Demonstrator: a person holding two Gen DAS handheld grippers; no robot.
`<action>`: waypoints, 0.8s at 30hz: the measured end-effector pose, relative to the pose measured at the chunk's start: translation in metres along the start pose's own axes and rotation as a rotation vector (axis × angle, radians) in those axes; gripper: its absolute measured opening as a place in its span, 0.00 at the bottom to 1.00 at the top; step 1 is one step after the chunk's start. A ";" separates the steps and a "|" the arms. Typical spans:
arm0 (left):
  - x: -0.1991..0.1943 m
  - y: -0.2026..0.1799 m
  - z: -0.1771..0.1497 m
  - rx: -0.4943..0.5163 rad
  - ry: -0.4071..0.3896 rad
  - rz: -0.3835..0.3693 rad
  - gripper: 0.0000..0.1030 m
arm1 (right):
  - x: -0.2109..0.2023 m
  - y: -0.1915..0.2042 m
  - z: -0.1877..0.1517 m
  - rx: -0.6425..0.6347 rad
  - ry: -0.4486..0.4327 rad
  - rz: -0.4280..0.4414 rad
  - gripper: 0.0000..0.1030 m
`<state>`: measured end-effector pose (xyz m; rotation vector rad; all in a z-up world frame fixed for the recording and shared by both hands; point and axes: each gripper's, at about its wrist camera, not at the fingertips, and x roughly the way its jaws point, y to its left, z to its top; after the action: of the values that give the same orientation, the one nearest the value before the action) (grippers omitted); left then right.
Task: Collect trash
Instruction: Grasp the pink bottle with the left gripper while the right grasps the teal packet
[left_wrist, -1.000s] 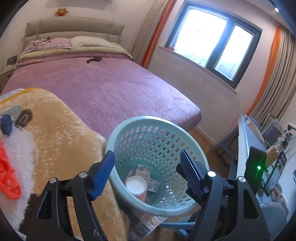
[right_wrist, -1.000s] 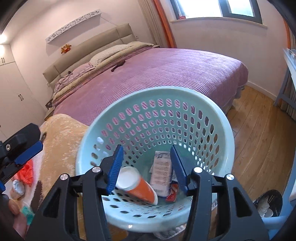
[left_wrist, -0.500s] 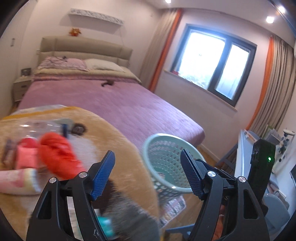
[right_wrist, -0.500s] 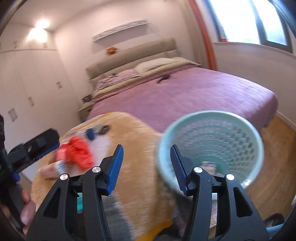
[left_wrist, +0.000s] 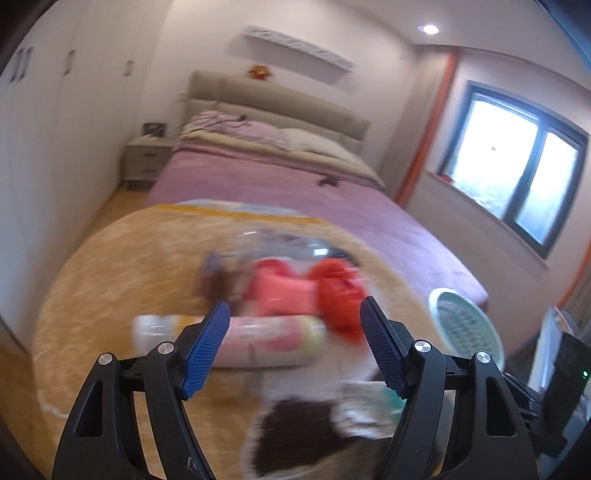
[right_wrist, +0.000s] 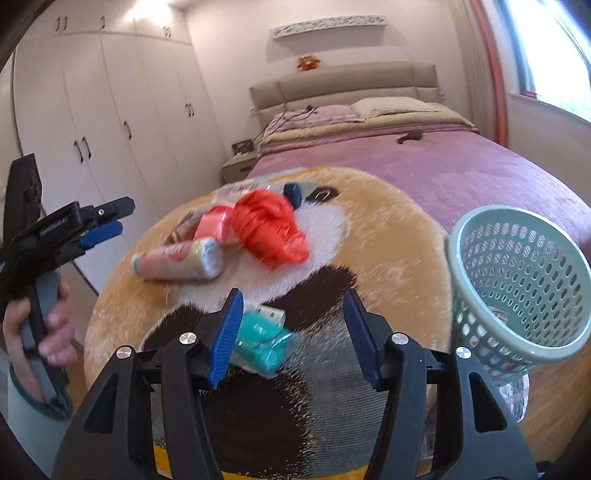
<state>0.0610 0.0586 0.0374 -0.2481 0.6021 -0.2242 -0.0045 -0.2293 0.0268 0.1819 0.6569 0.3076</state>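
Trash lies on a round tan plush mat (right_wrist: 388, 236): a red plastic bag (right_wrist: 269, 229) (left_wrist: 340, 295), a pink packet (right_wrist: 212, 225) (left_wrist: 284, 295), a pink cylinder on its side (right_wrist: 181, 262) (left_wrist: 251, 339) and a teal packet (right_wrist: 262, 339) (left_wrist: 369, 402). My right gripper (right_wrist: 291, 332) hovers over the teal packet, jaws opening, the pads clear of it. The left gripper (left_wrist: 295, 343) (right_wrist: 110, 218) stands open, empty, just short of the pink cylinder. The left wrist view is blurred. A pale green perforated basket (right_wrist: 517, 280) (left_wrist: 465, 328) with some trash inside stands at the mat's right edge.
A bed with a purple cover (right_wrist: 461, 166) lies behind the mat. White wardrobes (right_wrist: 110, 110) line the left wall, with a nightstand (right_wrist: 240, 166) beside the bed. A hand (right_wrist: 51, 325) holds the left gripper. A small blue object (right_wrist: 291, 194) sits behind the red bag.
Both grippers have swung left, away from the basket and over to the trash pile. The basket has slid to the right side of both views.
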 end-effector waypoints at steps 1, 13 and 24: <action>0.000 0.008 0.001 -0.003 0.005 0.013 0.69 | 0.004 0.003 -0.003 -0.009 0.011 0.009 0.51; 0.046 0.074 0.023 -0.003 0.138 0.041 0.71 | 0.028 0.011 -0.011 -0.030 0.065 0.014 0.52; 0.039 0.055 -0.012 0.040 0.331 -0.076 0.56 | 0.044 0.028 -0.022 -0.107 0.154 0.069 0.58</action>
<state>0.0929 0.0978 -0.0088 -0.1963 0.9155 -0.3546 0.0087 -0.1868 -0.0088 0.0786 0.7857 0.4253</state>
